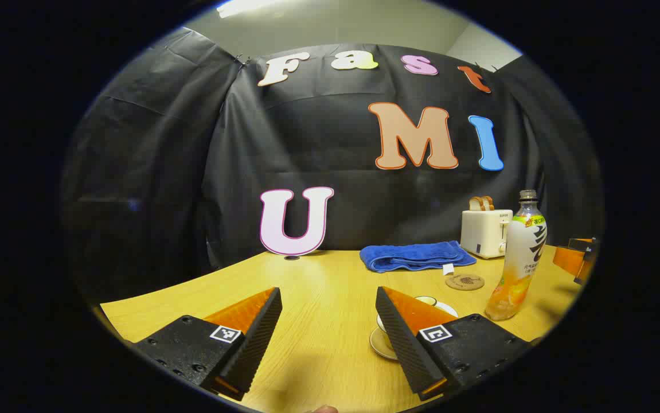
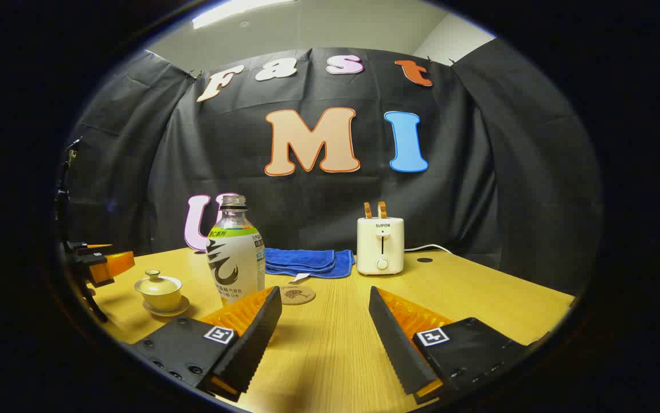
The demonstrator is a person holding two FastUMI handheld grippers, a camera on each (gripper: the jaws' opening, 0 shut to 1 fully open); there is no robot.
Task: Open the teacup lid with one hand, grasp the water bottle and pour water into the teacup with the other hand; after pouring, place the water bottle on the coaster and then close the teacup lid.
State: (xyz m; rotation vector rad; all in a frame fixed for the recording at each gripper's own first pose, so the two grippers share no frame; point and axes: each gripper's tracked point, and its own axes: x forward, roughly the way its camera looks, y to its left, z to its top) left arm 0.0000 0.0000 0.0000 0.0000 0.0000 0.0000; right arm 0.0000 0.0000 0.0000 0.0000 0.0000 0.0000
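The pale lidded teacup [image 2: 159, 289] sits on its saucer at the left of the right gripper view, with its lid on. In the left gripper view the teacup [image 1: 434, 302] is mostly hidden behind my left gripper's right finger. The water bottle [image 2: 236, 255] stands upright just behind my right gripper's left finger, and the same bottle [image 1: 516, 258] is right of the cup. A round cork coaster [image 2: 297, 295] lies bare in front of the towel; this coaster [image 1: 464, 281] lies just left of the bottle. My left gripper [image 1: 330, 335] and my right gripper [image 2: 324, 335] are open, holding nothing.
A folded blue towel [image 2: 307, 261] and a white toaster [image 2: 381, 244] with bread in its slots stand along the back of the wooden table [image 2: 479, 292]. The other gripper [image 2: 100, 264] hovers left of the teacup. A cable runs behind the toaster.
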